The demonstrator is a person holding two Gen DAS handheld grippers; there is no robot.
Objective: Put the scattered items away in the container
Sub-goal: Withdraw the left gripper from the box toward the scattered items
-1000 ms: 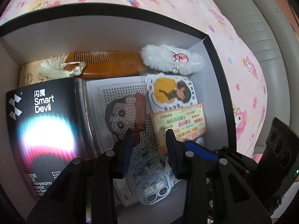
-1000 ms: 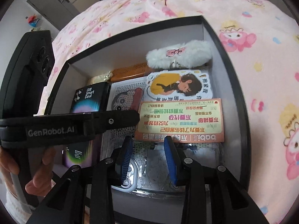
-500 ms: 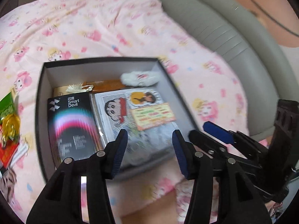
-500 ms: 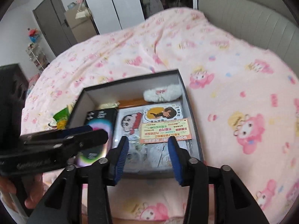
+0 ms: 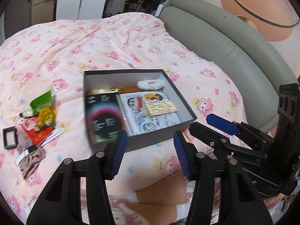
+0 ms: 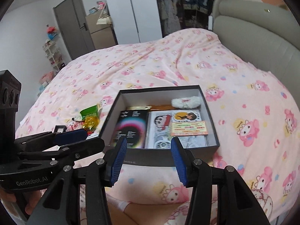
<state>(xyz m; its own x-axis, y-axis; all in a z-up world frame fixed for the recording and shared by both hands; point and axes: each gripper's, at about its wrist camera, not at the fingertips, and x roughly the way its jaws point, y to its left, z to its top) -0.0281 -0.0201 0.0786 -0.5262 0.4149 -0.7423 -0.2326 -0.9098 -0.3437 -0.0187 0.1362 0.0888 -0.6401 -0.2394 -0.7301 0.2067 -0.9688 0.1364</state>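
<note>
Two grippers, left (image 5: 148,156) and right (image 6: 148,161), hover with fingers spread apart and empty, just short of the dark box (image 5: 150,140) on the pink bedspread (image 5: 93,43). Scattered items (image 5: 40,120) lie outside it, beyond the box's left wall.

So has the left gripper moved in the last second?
Yes. The left gripper has pulled up and back from the box, which now looks far smaller and sits beyond its open fingertips.
</note>
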